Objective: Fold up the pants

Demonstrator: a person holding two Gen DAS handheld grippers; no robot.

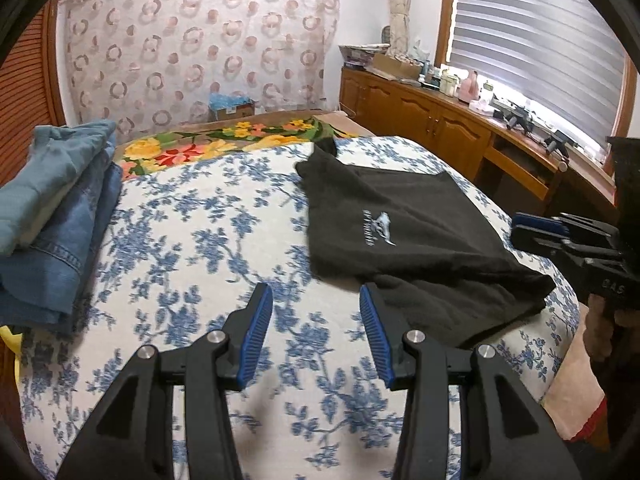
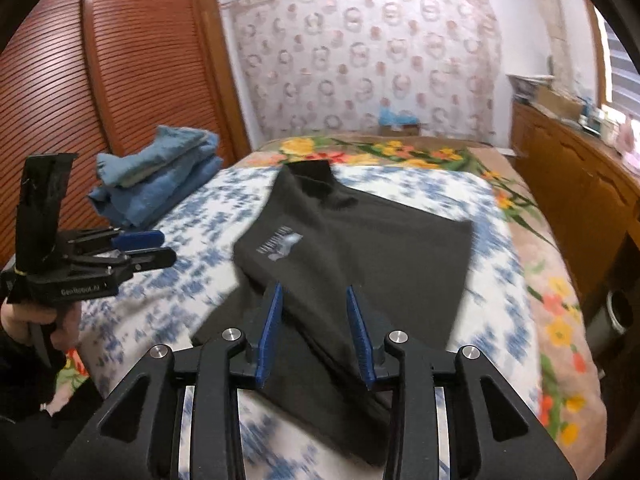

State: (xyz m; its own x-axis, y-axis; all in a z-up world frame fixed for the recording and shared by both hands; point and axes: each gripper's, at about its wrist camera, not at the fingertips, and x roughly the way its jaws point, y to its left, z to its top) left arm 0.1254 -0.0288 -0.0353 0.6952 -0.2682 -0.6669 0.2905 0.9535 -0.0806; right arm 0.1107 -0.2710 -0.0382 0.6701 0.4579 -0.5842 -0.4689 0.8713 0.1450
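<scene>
The black pants (image 1: 416, 236) lie folded on the bed (image 1: 192, 216), right of centre, logo up. The left gripper (image 1: 316, 332) hovers over bare bedspread at their near left edge, fingers parted and empty. The right gripper (image 2: 316, 332) sits above the pants' near end, fingers apart, apparently gripping nothing. Folded jeans (image 1: 52, 216) are stacked far left.

Black left gripper (image 1: 316, 336), ribbed blue fingers (image 1: 256, 340), silver screws, black right gripper (image 2: 316, 336), dark sleeve (image 2: 16, 380)

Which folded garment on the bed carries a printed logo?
The black folded pants lying alone on the blue floral bedspread; the blue denim garments stacked at the bed's edge show none.
</scene>
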